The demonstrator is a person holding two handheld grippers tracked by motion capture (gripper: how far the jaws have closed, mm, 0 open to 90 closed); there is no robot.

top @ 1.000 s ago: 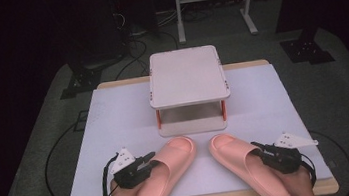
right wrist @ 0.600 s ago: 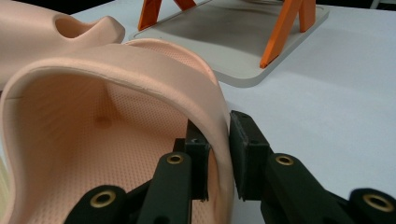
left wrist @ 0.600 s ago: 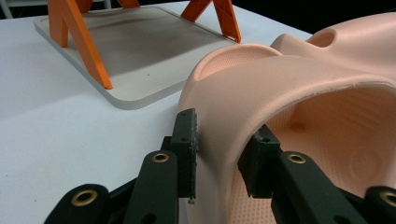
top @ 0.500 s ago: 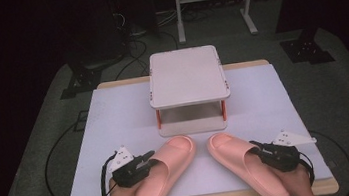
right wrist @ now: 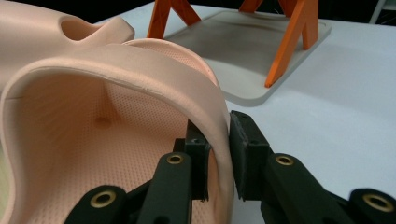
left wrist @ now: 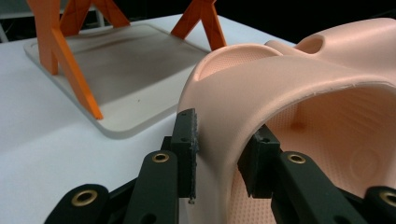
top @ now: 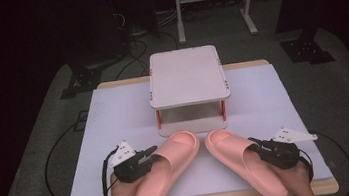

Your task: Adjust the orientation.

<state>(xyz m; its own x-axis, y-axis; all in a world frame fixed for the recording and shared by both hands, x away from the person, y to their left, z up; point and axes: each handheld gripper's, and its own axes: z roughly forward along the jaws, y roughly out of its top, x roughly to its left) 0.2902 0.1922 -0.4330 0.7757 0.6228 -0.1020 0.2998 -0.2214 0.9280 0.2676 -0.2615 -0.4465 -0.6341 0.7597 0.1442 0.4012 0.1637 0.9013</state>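
Gripping each pink slipper's strap, left gripper point(top: 147, 158) and right gripper point(top: 258, 147) stay clamped; slippers point(top: 171, 171) barely shift.

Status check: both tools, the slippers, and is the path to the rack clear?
Left tool shut on left slipper strap; right tool shut on right slipper strap. Both slippers on the table, toes toward rack. Nothing between.

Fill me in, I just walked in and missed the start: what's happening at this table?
A person holds a gripper in each hand, each clamped on a pink slipper. The left gripper pinches the left slipper by its strap; the right gripper does the same with the right slipper. Both slippers lie on the white table, toes toward the small two-level rack.
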